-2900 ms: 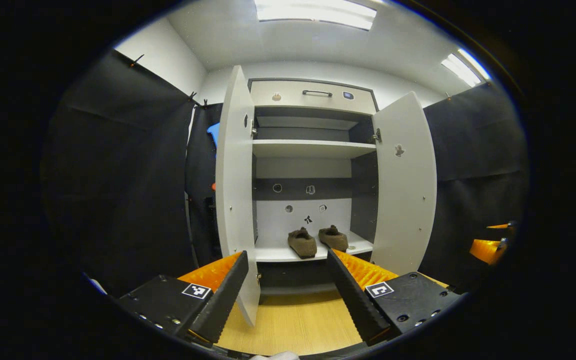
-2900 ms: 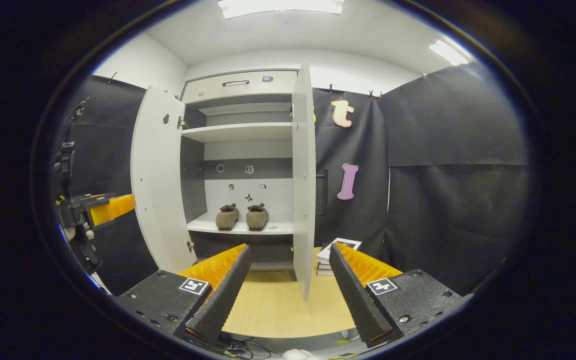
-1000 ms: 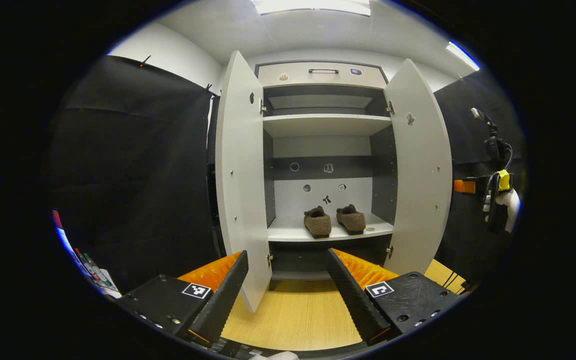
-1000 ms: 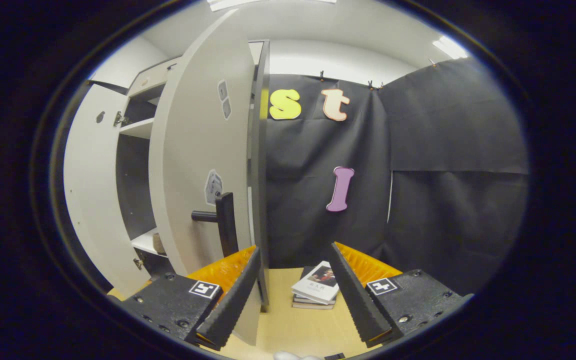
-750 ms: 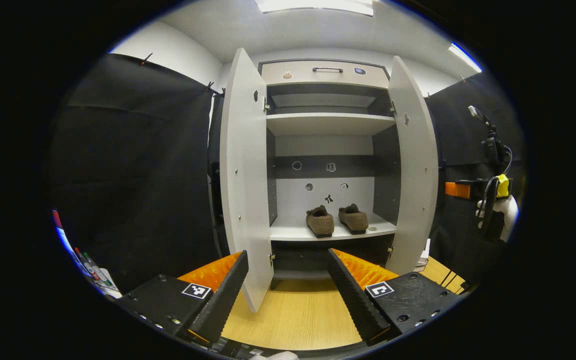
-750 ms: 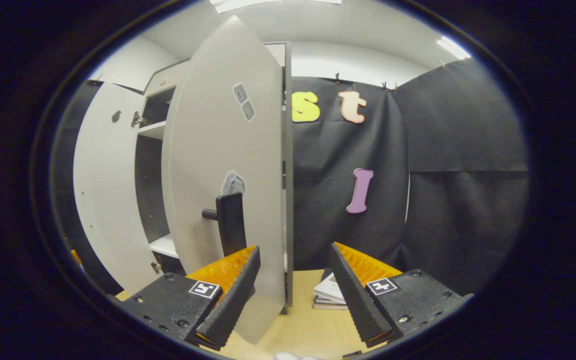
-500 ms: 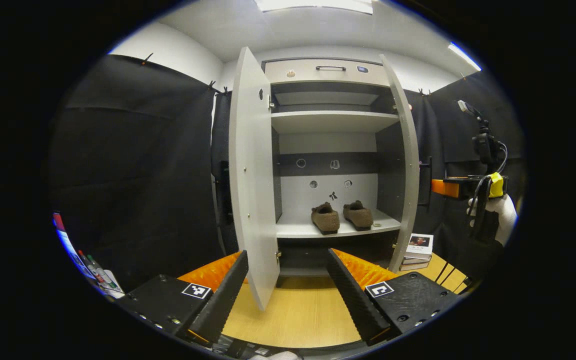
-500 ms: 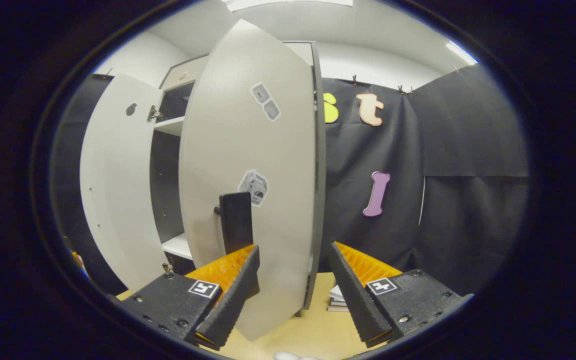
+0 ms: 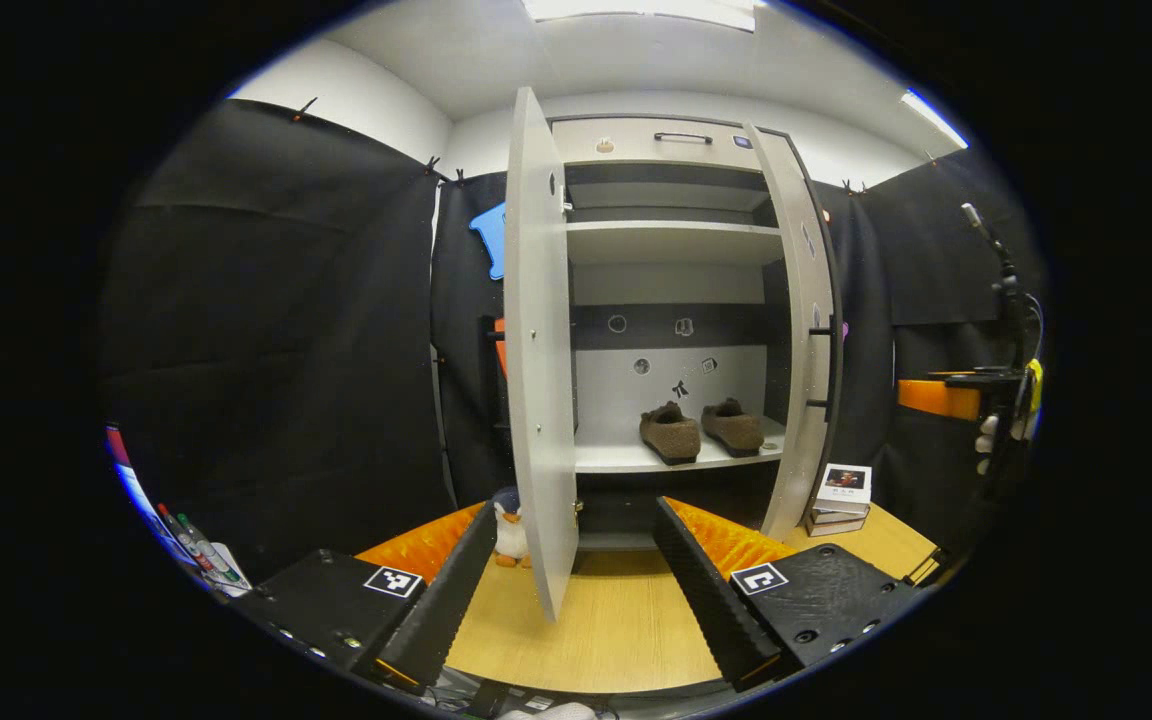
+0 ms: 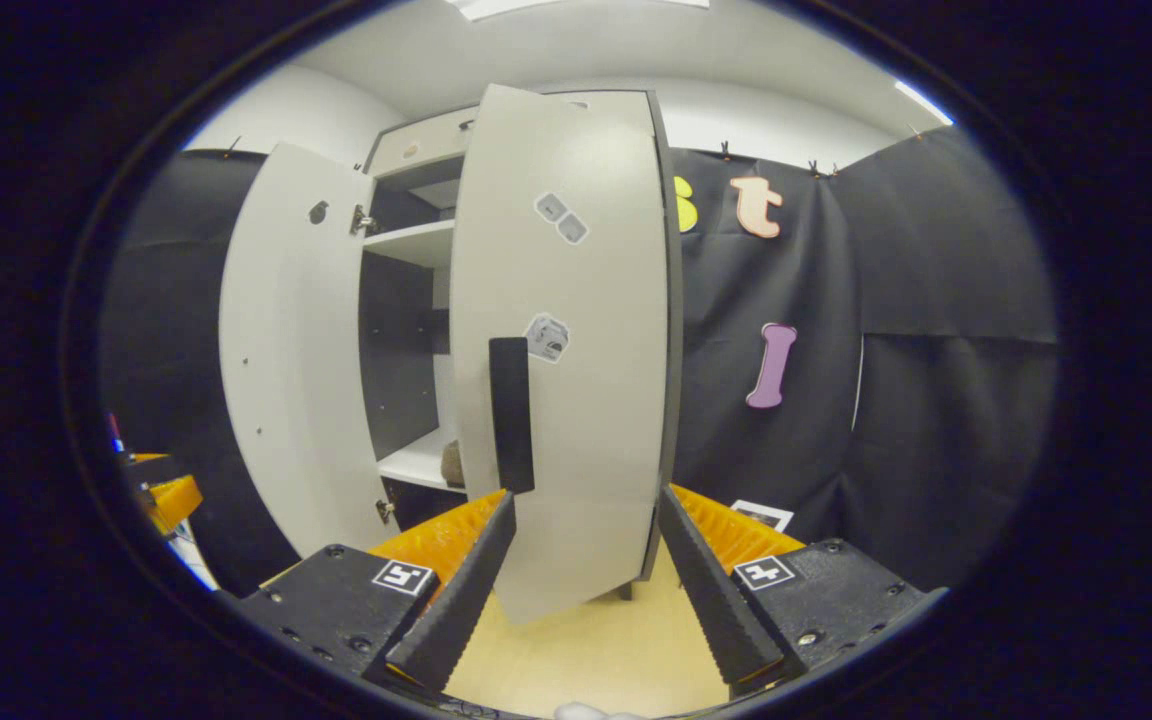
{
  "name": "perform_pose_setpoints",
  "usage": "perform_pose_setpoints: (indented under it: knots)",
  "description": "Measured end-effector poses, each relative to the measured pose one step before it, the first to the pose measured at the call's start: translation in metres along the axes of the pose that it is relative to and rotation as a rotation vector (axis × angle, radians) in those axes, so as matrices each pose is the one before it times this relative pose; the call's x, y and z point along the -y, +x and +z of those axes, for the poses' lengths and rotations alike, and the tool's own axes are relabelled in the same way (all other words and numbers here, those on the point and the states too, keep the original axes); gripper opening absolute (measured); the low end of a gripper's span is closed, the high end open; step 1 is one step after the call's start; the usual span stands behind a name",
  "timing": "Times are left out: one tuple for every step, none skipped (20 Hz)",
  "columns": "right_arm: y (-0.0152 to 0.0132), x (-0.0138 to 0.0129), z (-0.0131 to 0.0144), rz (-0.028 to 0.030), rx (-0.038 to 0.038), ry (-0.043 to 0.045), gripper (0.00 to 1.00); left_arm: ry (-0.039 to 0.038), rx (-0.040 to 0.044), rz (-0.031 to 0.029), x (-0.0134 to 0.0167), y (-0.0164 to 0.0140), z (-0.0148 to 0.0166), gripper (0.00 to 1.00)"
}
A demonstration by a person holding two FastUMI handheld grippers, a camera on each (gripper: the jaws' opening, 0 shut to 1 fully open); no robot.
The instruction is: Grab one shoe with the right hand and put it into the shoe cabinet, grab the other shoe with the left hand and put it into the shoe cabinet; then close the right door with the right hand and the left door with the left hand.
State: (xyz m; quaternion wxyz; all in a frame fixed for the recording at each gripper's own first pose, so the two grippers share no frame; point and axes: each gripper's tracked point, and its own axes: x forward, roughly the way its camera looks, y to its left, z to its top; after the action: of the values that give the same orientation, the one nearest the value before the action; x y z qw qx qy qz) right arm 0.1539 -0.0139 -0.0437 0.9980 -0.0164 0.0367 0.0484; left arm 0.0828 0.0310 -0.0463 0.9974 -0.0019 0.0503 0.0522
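Note:
Two brown shoes (image 9: 671, 435) (image 9: 733, 425) sit side by side on the lower shelf of the white shoe cabinet (image 9: 671, 232). The left door (image 9: 541, 380) stands wide open, edge-on to the left gripper view. The right door (image 10: 576, 350) is swung partway shut, with its black handle (image 10: 511, 415) facing my right gripper (image 10: 581, 590). That gripper is open and sits close to the door's outer face. Past the door's edge a bit of one shoe (image 10: 452, 463) peeks out. My left gripper (image 9: 576, 590) is open and holds nothing, back from the cabinet above the wooden floor.
A stack of books (image 9: 841, 487) lies on the floor right of the cabinet. A small penguin toy (image 9: 508, 525) stands by the left door's foot. Pens (image 9: 191, 545) lie at the far left. A gloved hand (image 9: 986, 440) holds the right gripper (image 9: 941, 397) at the right.
The right door has swung further toward shut, from wide open to partway, with my right gripper following behind its outer face. The left gripper has stayed open and drifted left.

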Motion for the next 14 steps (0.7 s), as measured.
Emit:
perform_pose_setpoints:
  knots:
    - [-0.01351,0.00159,-0.00180,-0.01377,0.00207,-0.00636,0.95,0.00676,0.00627,0.00319,-0.01017,0.00287,0.00212,0.96]
    - [-0.01431,0.00054,-0.00173,-0.01424,0.00367,-0.00204,0.95,0.00787,0.00553,0.00281,-0.00914,0.00406,0.00233,0.96]
    - [-0.01332,0.00010,-0.00376,-0.01452,-0.00099,0.00092,0.95,0.00946,0.01027,-0.00013,-0.01096,0.00594,0.00315,0.96]
    - [-0.01360,-0.00041,-0.00451,-0.01204,-0.00269,0.00405,0.94,0.00870,0.00921,0.01012,-0.01133,0.00760,0.00452,0.96]
    - [-0.01238,-0.00202,-0.00479,-0.00993,-0.00458,0.00394,0.94,0.00996,0.00625,0.00854,-0.01088,0.00814,0.00263,0.96]
    - [-0.01309,-0.00125,-0.00585,-0.01201,-0.00990,0.00310,0.94,0.00543,0.00853,0.00876,-0.01015,0.00859,0.00246,0.96]
    - [-0.01187,0.00421,-0.00421,-0.01197,-0.01374,0.00160,0.94,0.00490,0.00775,0.00728,-0.00884,0.00760,0.00439,0.96]
    - [-0.01104,0.00058,-0.00487,-0.00898,-0.01206,0.00522,0.94,0.00904,0.01225,0.01031,-0.00988,0.00803,0.00387,0.96]
    - [-0.01016,-0.00062,-0.00431,-0.01131,-0.01264,0.00520,0.90,0.00565,0.00638,0.01789,-0.01087,0.00697,0.00298,0.96]
    - [-0.00872,-0.00035,-0.00467,-0.00595,-0.01203,0.00455,0.94,0.00484,0.01004,0.01309,-0.00909,0.00898,0.00494,0.96]
    - [-0.00885,-0.00196,-0.00310,-0.00440,-0.01038,0.00214,0.90,0.00287,0.00784,0.01131,-0.00775,0.00928,0.00333,0.96]
    - [-0.00693,-0.00022,-0.00131,-0.00594,-0.00226,-0.00011,0.90,-0.00320,-0.00272,0.01651,-0.00832,0.00885,0.00213,0.96]
    - [-0.00570,0.00065,-0.00135,-0.00682,-0.00300,-0.00438,0.90,-0.00450,0.00852,0.00750,-0.00554,0.00962,0.00440,0.96]
    - [-0.00421,0.00077,-0.00067,-0.00457,-0.00334,-0.00464,0.90,-0.00536,0.01310,0.00962,-0.00608,0.00888,0.00442,0.96]
